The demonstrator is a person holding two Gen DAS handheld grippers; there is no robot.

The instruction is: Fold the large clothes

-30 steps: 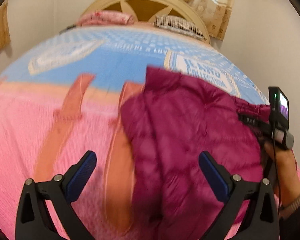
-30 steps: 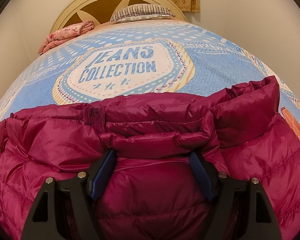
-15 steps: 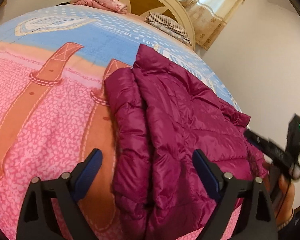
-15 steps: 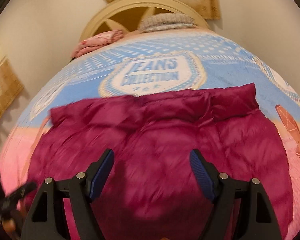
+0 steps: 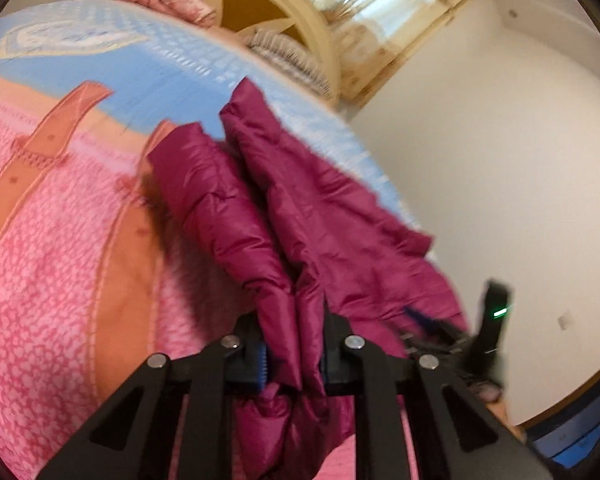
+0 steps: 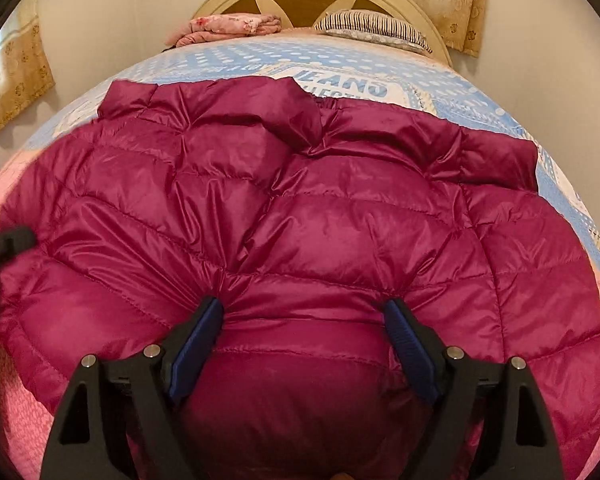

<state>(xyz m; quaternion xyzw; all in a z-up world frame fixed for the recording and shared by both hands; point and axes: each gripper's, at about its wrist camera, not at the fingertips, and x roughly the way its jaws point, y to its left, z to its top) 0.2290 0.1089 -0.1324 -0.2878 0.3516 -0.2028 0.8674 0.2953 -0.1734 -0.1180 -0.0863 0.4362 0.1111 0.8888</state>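
While left gripper [image 5: 292, 364] is clamping the jacket [image 6: 300, 208] hem fold, right gripper [image 6: 304, 344], spread wide, is pressing nearby; next, carrying hem toward collar [image 6: 260, 108].

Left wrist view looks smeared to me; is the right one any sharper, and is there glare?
Left wrist view: motion blur across the bedspread and jacket, though the left tongs read clearly, shut on fabric. Right wrist view: sharp, quilting seams crisp, soft sheen on the jacket but no blown glare; right tongs open; strong fisheye bending in both.
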